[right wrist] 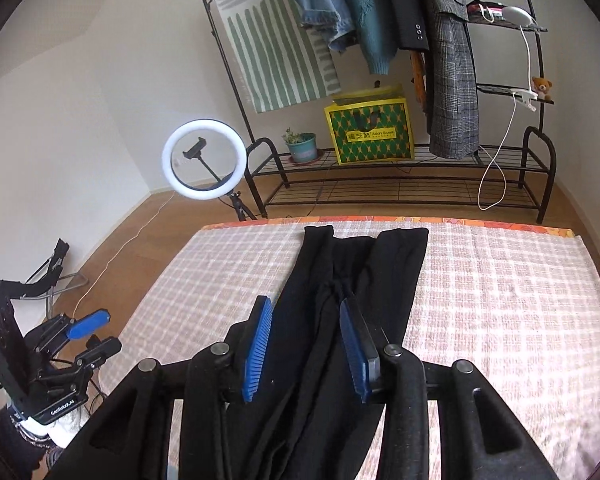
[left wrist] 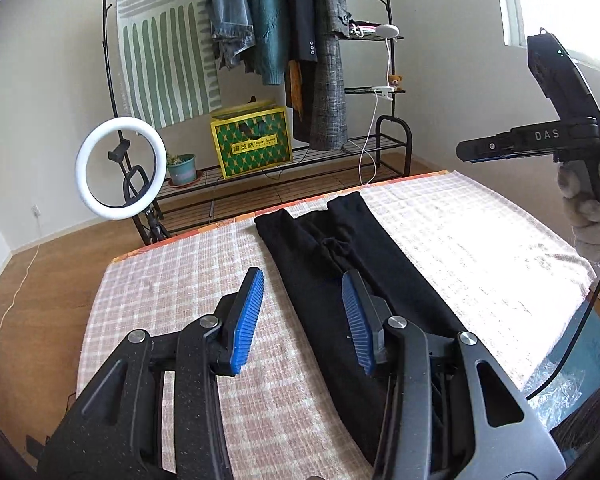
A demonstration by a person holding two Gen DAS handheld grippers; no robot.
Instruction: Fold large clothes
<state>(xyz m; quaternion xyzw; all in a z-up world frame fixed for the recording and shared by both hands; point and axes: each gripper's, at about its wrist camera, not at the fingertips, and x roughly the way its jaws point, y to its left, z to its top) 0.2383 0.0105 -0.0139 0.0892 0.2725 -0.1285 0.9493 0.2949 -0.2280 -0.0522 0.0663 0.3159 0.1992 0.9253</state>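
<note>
Black trousers (left wrist: 384, 240) lie lengthwise on the pink checked cover (left wrist: 172, 280), both legs side by side and the far ends close to the cover's orange edge. My left gripper (left wrist: 302, 280) hovers over the trousers' left border, open, with nothing between its blue pads. Off to the right, a gloved hand (left wrist: 588, 216) holds my right gripper (left wrist: 466, 151) up in the air. In the right wrist view the right gripper (right wrist: 306, 304) is open above the trousers (right wrist: 396, 264), which rest on the cover (right wrist: 500, 300). The left gripper (right wrist: 100, 336) shows at the lower left, beyond the cover's edge.
A black clothes rack (right wrist: 396, 184) with hanging garments stands behind the cover. A ring light (right wrist: 203, 159) on a tripod, a potted plant (right wrist: 302, 146) and a green-yellow bag (right wrist: 370, 132) are near it. Wooden floor (left wrist: 40, 248) surrounds the cover; a thin cable runs across it.
</note>
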